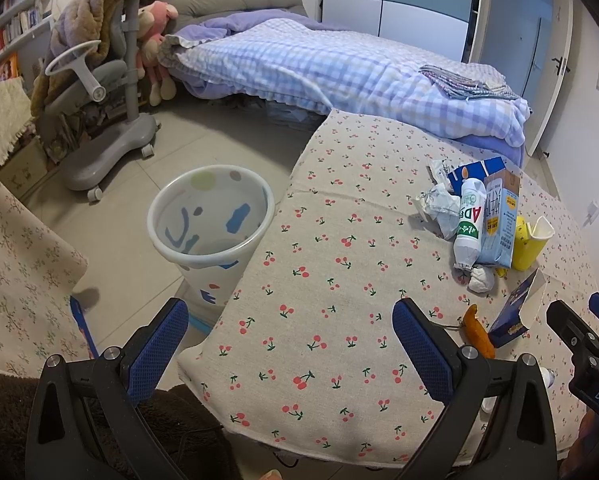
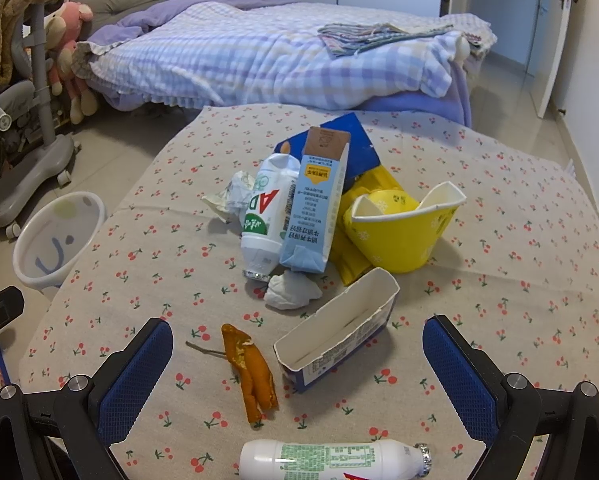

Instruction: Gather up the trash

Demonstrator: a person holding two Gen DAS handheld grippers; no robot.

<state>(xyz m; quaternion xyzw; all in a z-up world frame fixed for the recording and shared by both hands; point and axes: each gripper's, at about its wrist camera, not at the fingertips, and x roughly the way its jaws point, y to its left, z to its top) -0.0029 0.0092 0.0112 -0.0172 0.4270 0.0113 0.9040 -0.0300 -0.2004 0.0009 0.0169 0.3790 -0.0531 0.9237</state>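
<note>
Both tools empty, jaws spread wide. Left gripper (image 1: pixel 291 356) hangs over the near left edge of the cherry-print table (image 1: pixel 339 216); the spotted white bin (image 1: pixel 209 220) stands on the floor ahead and a bit left of it, just beside the table edge, nothing visible inside. Right gripper (image 2: pixel 297 372) sits low over the table with trash spread ahead. Orange peel (image 2: pixel 249 372) and torn blue-white carton (image 2: pixel 339 332) lie between its fingers, peel toward the left finger, carton toward the right. A white bottle (image 2: pixel 331 460) lies sideways right under the tool at the frame bottom. Farther ahead is a pile: crumpled tissue (image 2: pixel 293 290), upside-down AD bottle (image 2: pixel 265 216), pale blue milk carton (image 2: pixel 315 204), squashed yellow paper cup (image 2: pixel 403 228), crumpled wrapper (image 2: pixel 231 196), dark blue packet (image 2: pixel 355 144) behind.
</note>
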